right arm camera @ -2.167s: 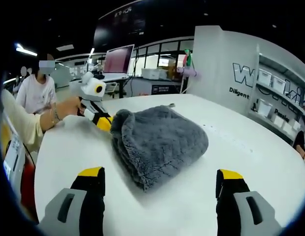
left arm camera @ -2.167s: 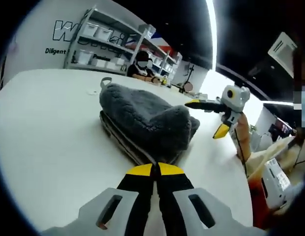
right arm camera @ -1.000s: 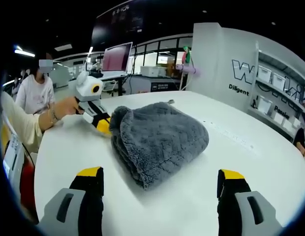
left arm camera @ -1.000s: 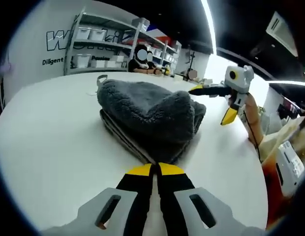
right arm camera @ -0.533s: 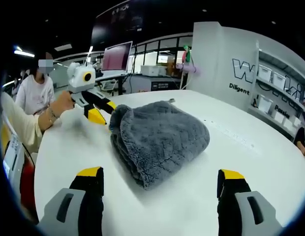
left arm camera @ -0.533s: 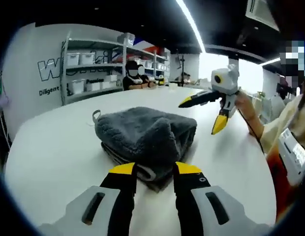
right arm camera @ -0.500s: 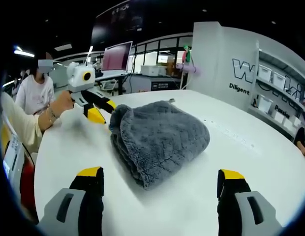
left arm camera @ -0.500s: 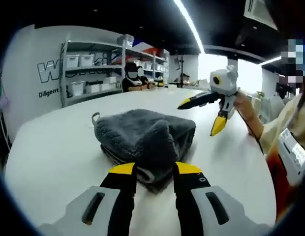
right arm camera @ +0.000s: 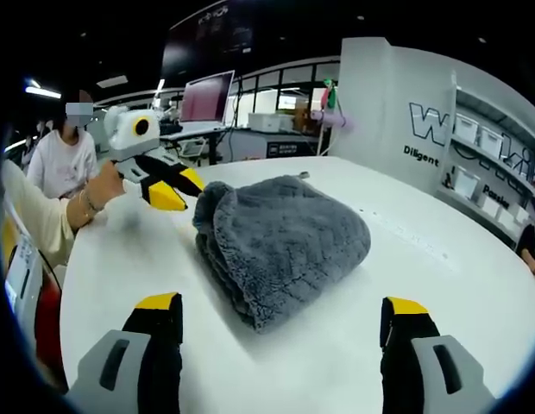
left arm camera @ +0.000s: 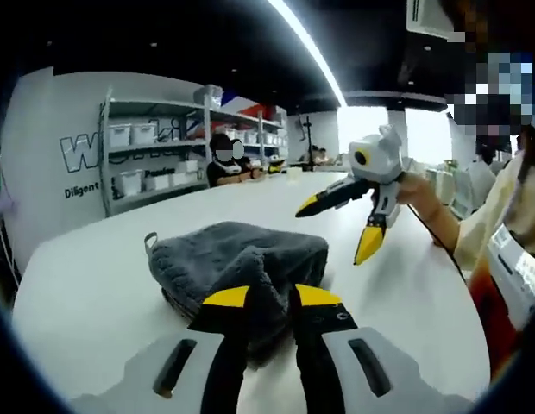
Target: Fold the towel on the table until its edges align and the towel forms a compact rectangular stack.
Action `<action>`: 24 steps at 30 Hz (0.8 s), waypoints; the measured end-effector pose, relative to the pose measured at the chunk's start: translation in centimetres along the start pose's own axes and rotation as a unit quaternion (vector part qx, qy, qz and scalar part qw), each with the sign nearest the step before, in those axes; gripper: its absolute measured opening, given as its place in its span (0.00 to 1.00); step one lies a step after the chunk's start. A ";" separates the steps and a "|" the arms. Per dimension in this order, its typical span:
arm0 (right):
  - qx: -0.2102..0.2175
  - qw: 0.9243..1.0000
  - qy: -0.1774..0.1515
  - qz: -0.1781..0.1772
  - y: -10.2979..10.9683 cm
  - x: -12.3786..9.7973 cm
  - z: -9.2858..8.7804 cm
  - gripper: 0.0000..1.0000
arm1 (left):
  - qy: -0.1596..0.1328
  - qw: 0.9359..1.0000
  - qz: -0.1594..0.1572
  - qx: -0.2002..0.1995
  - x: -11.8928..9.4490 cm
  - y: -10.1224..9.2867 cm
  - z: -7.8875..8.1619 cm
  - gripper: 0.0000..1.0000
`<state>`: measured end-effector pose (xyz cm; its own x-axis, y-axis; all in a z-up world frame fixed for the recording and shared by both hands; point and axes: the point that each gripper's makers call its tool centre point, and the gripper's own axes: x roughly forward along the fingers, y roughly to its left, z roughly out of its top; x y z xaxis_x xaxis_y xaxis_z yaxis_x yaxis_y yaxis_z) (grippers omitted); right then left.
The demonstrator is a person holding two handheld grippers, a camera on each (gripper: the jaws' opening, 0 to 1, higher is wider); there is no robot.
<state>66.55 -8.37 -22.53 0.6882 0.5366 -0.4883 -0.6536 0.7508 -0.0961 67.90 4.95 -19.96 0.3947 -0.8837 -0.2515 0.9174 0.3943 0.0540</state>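
Here the folded grey towel point(right arm camera: 280, 246) lies mid-table point(right arm camera: 423, 285). In the right gripper view, the right gripper point(right arm camera: 280, 319) is spread wide short of it, and the left gripper point(right arm camera: 168, 185) hovers at the towel's ten o'clock, jaws slightly parted, off the cloth.
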 end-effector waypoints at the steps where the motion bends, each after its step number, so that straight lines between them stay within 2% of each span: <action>1: 0.001 1.000 0.000 0.000 0.0 0.0 0.0 0.97 | 0.000 1.000 0.003 0.000 0.1 0.0 -0.1 0.16; 7: 0.001 1.000 -0.001 0.000 0.0 0.0 0.0 0.97 | 0.005 1.000 0.010 -0.015 0.4 0.5 -0.6 0.13; 10: 0.001 1.000 -0.001 0.001 0.1 0.1 0.0 0.97 | -0.006 0.999 0.013 -0.050 0.4 0.9 -0.6 0.08; 13: -0.001 1.000 -0.001 0.001 0.1 0.1 0.0 0.97 | -0.018 0.997 -0.001 -0.077 0.3 0.9 -0.5 0.04; 17: -0.001 1.000 0.000 0.001 0.1 0.1 0.1 0.97 | -0.022 0.994 -0.012 -0.103 0.3 0.8 -0.6 0.04; 24: -0.002 1.000 -0.001 -0.001 0.2 0.0 0.1 0.97 | -0.022 0.994 -0.011 -0.109 0.5 0.7 -0.7 0.01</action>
<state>66.47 -8.22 -22.45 0.6897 0.5367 -0.4862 -0.6542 0.7496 -0.1005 68.72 4.98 -20.69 0.3807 -0.9010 -0.2077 0.8949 0.4156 -0.1624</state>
